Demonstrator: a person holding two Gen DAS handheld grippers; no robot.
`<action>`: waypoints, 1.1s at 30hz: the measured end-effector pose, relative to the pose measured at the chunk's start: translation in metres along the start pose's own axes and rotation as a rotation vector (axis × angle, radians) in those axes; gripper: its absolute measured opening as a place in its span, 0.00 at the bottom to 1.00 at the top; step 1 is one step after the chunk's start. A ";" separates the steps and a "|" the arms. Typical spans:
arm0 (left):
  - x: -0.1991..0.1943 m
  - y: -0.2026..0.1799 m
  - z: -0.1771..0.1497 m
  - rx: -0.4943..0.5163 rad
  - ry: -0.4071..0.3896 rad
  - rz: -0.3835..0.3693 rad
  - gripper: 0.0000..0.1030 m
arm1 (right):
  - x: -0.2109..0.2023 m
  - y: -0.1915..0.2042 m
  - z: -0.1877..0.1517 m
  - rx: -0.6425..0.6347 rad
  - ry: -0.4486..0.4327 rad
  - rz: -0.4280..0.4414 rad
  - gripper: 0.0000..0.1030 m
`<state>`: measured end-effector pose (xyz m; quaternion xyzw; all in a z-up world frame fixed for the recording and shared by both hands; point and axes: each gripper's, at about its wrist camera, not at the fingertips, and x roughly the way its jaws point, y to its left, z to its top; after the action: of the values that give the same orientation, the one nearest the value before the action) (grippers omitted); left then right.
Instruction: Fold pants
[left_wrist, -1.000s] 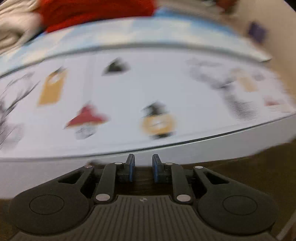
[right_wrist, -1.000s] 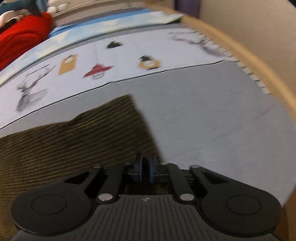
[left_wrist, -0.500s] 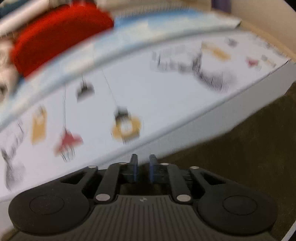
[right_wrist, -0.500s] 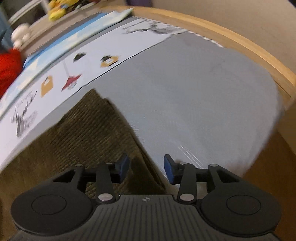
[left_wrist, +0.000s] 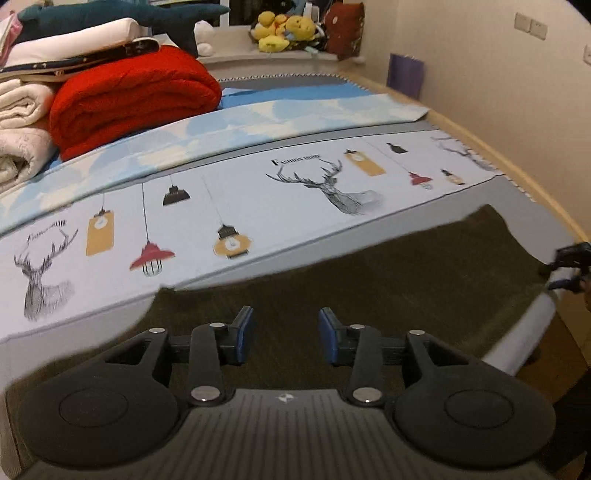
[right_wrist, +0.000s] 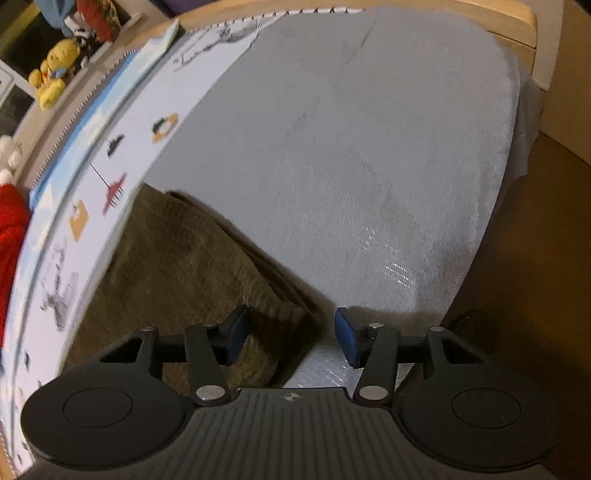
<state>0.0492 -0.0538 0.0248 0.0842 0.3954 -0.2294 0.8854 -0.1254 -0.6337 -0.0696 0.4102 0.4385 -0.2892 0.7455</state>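
Lying flat on grey bedsheet (right_wrist: 369, 147): olive pants (left_wrist: 369, 266).

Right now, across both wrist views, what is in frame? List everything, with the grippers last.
Pants: one pair, olive-brown corduroy, flat on the grey sheet at the near edge of the bed.
Grey sheet: one, covering the near part of the bed.
Printed cover: one, pale with deer and lamp motifs, beyond the pants.
Blue cloud blanket: one, behind the printed cover.
Red blanket: one, folded, far left.
Cream bedding: stacked beside and above the red blanket; count unclear.
Yellow plush toys: a cluster on the far ledge.
Dark teal plush: one, atop the stack.
Left gripper: open, over the pants.
Right gripper: open, at the pants' edge.
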 end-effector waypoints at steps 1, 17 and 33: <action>-0.005 -0.001 -0.011 -0.003 0.006 0.002 0.41 | 0.003 0.000 0.000 0.000 0.006 -0.006 0.52; -0.020 0.059 -0.023 -0.170 -0.006 0.161 0.41 | -0.052 0.093 -0.019 -0.211 -0.276 -0.010 0.25; -0.031 0.125 -0.055 -0.328 0.058 0.235 0.41 | -0.042 0.361 -0.388 -1.634 -0.341 0.522 0.25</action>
<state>0.0535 0.0853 0.0066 -0.0087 0.4404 -0.0545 0.8961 -0.0200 -0.1162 -0.0111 -0.2140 0.2830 0.2381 0.9041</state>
